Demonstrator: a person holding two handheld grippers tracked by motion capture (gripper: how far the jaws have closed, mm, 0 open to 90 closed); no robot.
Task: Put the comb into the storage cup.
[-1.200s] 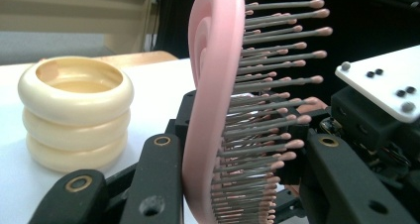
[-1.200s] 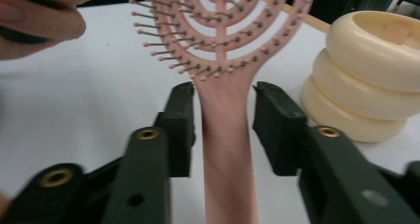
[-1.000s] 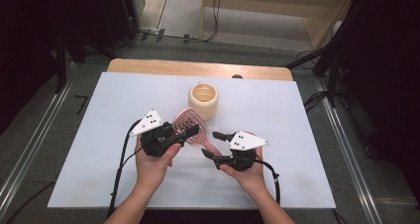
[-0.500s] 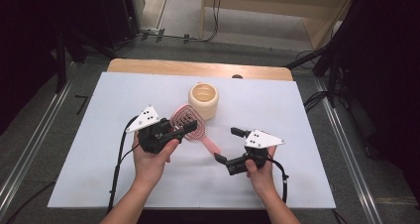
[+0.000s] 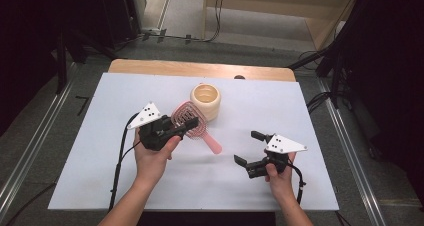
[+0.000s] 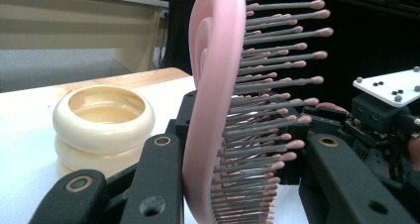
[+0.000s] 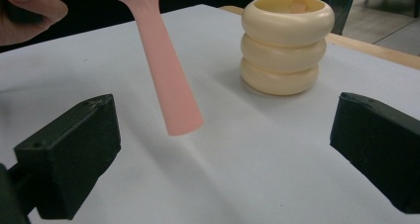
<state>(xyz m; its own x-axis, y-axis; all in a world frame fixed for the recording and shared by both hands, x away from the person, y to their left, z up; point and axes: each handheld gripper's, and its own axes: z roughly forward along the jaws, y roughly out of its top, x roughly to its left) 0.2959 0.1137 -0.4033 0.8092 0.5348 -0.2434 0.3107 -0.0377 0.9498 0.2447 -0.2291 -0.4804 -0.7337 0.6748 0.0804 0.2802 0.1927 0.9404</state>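
A: Where's the brush?

B: In the left claw, pinched by its round head. In the left gripper view the pink head stands on edge between the two black jaws, bristles pointing to that view's right.

A: Is it on the surface?

B: The handle slopes down toward the white sheet; from above I can't tell whether its tip touches. In the right gripper view the handle hangs at a tilt, with a faint shadow beneath its end.

A: And the right claw?

B: Spread wide, nothing between the jaws. It sits to the right of the handle tip, apart from it. Its own view shows the two black pads at the far edges, with the handle and the pot between them farther off.

A: The pot?

B: A cream ribbed pot, upright, mouth open, just behind the brush head. From above the head's rim overlaps it; whether they touch I can't tell. It stands near the surface's far edge, where a strip of bare wood shows.
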